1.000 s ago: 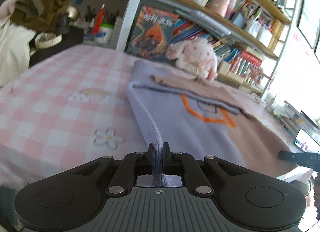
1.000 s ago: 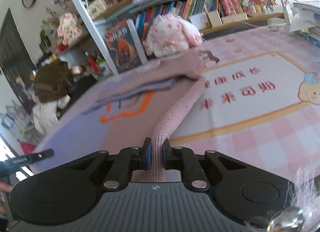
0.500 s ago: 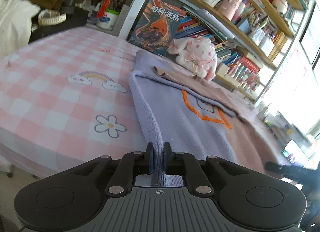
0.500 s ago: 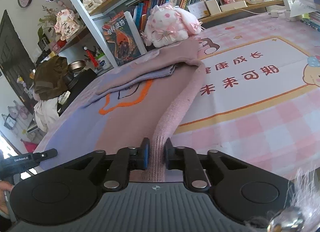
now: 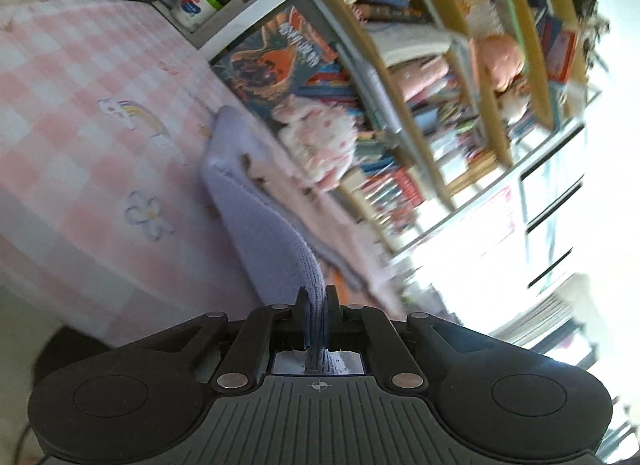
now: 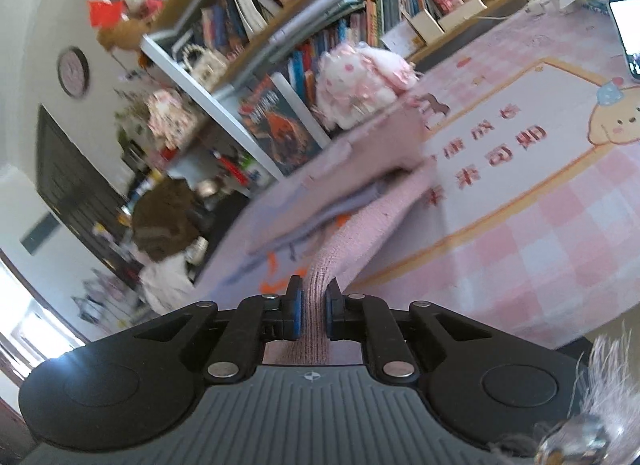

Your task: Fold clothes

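Observation:
A knit sweater, lilac on its left half point(image 5: 264, 217) and pink on its right half point(image 6: 360, 233), with an orange outline on the front, lies partly folded on the pink checked tablecloth point(image 5: 60, 113). My left gripper point(image 5: 315, 297) is shut on the lilac hem corner and holds it lifted off the table. My right gripper point(image 6: 313, 297) is shut on the pink hem corner and holds it lifted too. The folded sleeves lie across the far part of the sweater point(image 6: 352, 169).
A pink plush toy point(image 6: 360, 81) sits at the far end of the sweater against a bookshelf point(image 6: 360, 25). A phone point(image 6: 628, 33) lies at the far right. A pen cup point(image 5: 196, 9) stands far left. The near table edge point(image 5: 60, 265) drops off below the grippers.
Both grippers have lifted the hem corners up and tilted, pulling the sweater's near edge off the table. The views have swung towards the shelves.

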Available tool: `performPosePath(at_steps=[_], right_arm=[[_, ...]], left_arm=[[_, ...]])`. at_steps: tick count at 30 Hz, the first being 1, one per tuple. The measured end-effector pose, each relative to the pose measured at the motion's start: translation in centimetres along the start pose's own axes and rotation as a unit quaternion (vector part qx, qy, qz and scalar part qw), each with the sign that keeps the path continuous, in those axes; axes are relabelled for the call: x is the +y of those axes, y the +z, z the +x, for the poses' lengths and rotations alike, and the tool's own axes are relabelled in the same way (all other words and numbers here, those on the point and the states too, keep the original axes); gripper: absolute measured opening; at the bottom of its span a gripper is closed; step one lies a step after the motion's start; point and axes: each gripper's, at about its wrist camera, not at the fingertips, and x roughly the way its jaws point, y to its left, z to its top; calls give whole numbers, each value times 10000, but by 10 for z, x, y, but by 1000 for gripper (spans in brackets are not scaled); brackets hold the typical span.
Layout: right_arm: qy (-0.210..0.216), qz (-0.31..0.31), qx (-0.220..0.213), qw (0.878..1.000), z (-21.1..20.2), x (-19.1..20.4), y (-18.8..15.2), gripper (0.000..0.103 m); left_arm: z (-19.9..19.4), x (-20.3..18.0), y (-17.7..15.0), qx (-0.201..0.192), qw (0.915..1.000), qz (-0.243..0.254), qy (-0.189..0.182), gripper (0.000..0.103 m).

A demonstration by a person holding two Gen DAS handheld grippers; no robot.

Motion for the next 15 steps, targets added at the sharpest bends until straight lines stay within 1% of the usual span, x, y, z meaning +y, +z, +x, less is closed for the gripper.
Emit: performPosePath(at_steps=[2,5,8,11,15], right_arm=[[168,114,-119,9997,1,1,8,10],[385,271,-396,9981,4,2,24,10],[433,255,-849,9951,12,6,44,10],[459,196,-1110,9926,26,11,64,10],[402,292,-1370,9893,48,11,88,10]], left_arm=[[3,0,8,-189,9998,-82,-56,4],[11,-8,24,-498,9987,12,56,4],[23,-18,44,-790,9967,157,-16,4],[37,-25,65,-993,9947,243,-69,4],[55,-24,88,-1183,9928,159,-94,4]])
